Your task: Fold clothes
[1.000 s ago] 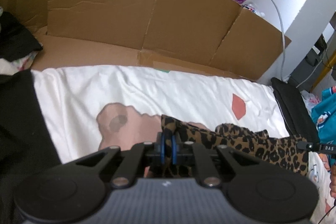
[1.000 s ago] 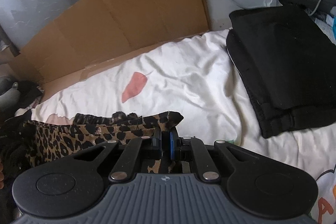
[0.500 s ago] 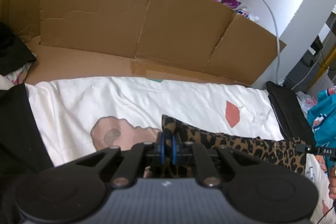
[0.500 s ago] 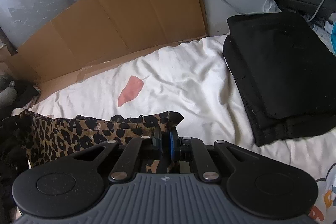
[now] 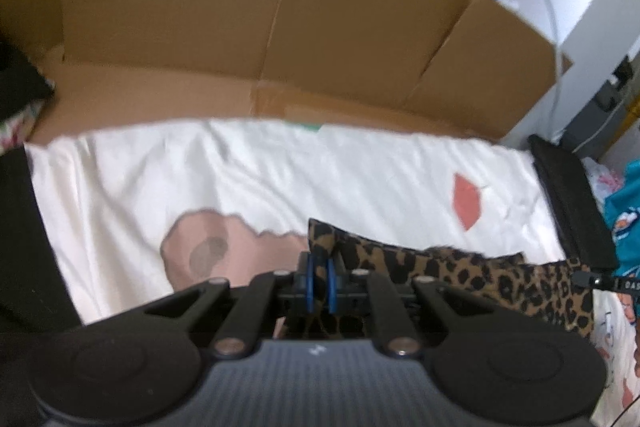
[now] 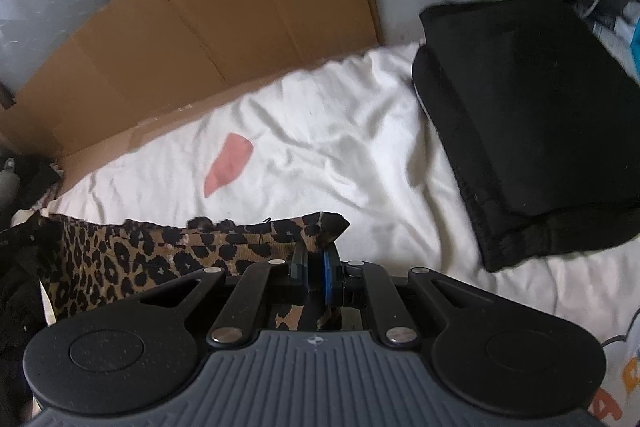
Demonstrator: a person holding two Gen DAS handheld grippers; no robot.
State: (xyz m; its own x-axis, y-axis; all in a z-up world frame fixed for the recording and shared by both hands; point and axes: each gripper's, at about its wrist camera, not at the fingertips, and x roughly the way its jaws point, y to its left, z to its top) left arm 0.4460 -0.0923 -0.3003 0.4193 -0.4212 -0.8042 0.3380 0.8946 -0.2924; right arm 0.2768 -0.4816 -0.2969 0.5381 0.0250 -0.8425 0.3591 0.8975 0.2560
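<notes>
Left wrist view: one corner of the leopard-print garment [image 5: 460,267] is clamped by the left gripper [image 5: 319,277], the opposite corner by the right gripper [image 6: 316,277], the cloth stretched over the white sheet [image 5: 280,179].

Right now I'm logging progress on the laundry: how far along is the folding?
Done: a folded black garment lies on the white sheet. In hand: the left gripper and right gripper are each shut on a corner of the leopard-print garment, held stretched between them above the sheet. Left: laying it down and folding it; a teal item lies beyond.
</notes>
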